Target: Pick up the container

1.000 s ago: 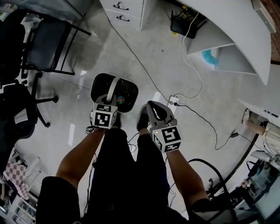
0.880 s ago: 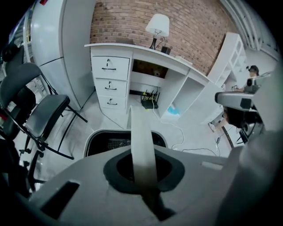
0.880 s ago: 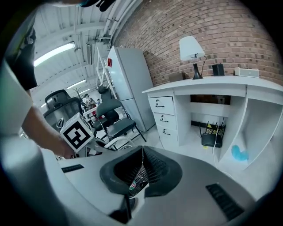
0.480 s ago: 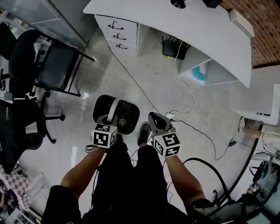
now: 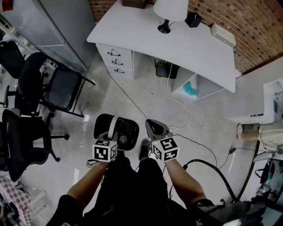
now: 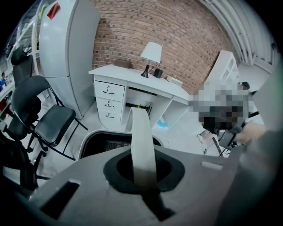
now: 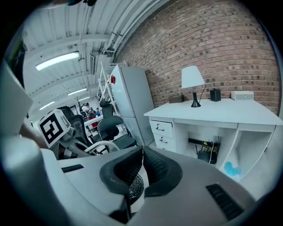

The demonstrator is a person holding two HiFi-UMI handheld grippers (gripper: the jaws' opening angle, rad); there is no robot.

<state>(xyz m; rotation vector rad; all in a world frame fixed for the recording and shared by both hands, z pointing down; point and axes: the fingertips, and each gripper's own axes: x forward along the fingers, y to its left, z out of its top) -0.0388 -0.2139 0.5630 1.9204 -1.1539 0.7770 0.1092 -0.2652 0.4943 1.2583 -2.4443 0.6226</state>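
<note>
As I read it from nearest outward, my left gripper point(image 5: 108, 136) is clenched on the white handle point(image 6: 142, 141) of the container point(image 5: 101, 126), a black basket at its 12 o'clock. My right gripper point(image 5: 153, 126), at the container's 3 o'clock, has its jaws pressed together on nothing. Beyond stand black chairs point(image 5: 57, 88) at 10 o'clock and a white desk point(image 5: 177, 39) with a lamp point(image 5: 170, 11) at 12.

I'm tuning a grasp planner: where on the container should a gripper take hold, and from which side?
The white arched handle, from above at its crest: a narrow band standing over the open container, it fits between two jaws. The left gripper is shut on it there.
</note>
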